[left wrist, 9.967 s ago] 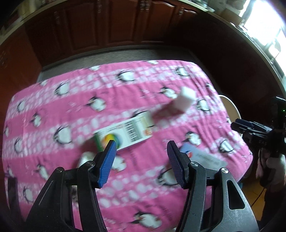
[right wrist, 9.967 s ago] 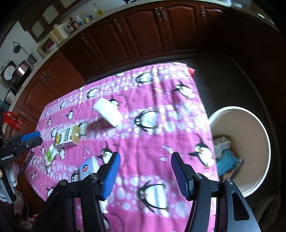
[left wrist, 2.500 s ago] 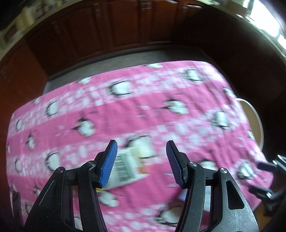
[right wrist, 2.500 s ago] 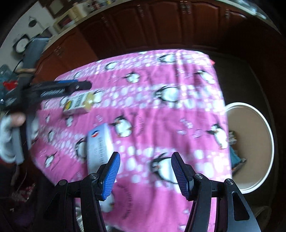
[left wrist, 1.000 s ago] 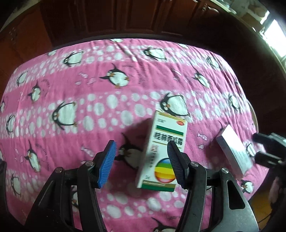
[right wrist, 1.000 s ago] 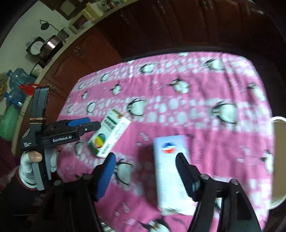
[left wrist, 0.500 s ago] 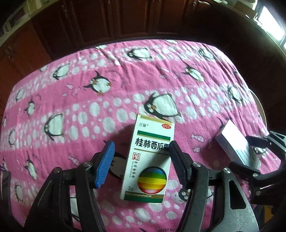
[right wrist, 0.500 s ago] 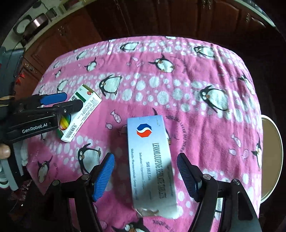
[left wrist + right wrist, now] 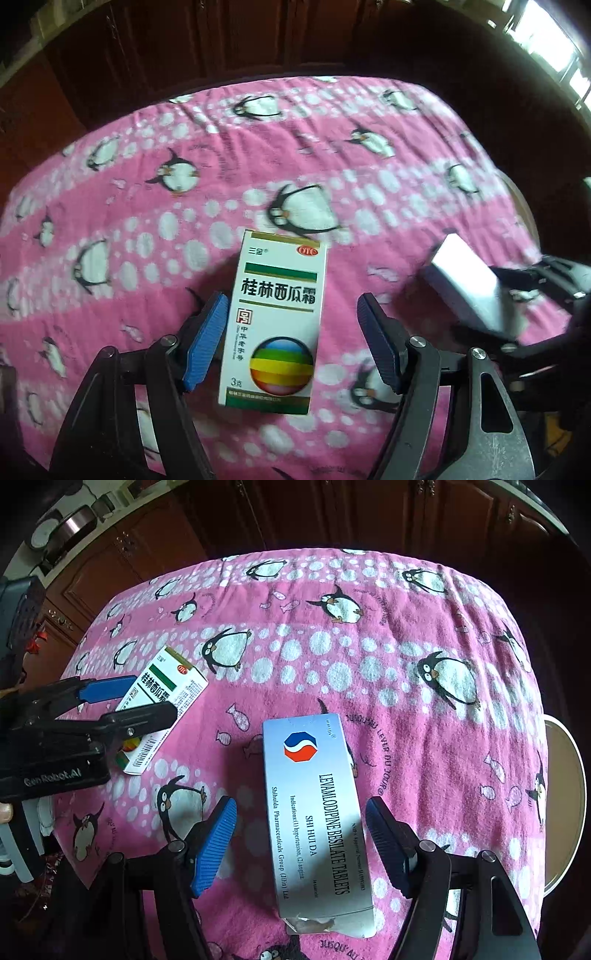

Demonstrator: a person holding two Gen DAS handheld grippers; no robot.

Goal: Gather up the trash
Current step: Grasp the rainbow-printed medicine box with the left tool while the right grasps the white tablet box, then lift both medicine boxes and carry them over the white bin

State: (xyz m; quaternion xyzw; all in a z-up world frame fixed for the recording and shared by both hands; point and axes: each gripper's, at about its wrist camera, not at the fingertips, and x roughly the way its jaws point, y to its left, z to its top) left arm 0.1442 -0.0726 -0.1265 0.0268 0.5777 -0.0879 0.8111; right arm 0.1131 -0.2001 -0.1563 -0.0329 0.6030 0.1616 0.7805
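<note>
A white and green medicine box with a rainbow ball (image 9: 276,321) lies flat on the pink penguin cloth. My left gripper (image 9: 291,341) straddles it with its jaws opening, and a gap shows on both sides of the box. A silver tablet box (image 9: 314,812) lies lengthwise between the blue pads of my right gripper (image 9: 301,843), which stands open without touching it. The right wrist view also shows the white and green box (image 9: 162,698) partly behind the left gripper (image 9: 122,701). The silver box (image 9: 472,288) appears at the right in the left wrist view.
The pink penguin cloth (image 9: 332,657) covers the whole table. A cream round bin (image 9: 565,805) stands below the table's right edge. Dark wooden cabinets (image 9: 332,513) run along the back. A gloved hand (image 9: 7,812) holds the left gripper at the left.
Both grippers have come down over their boxes. The white and green box now lies centred between my left pads, which have spread wider. The silver box sits squarely between my right pads.
</note>
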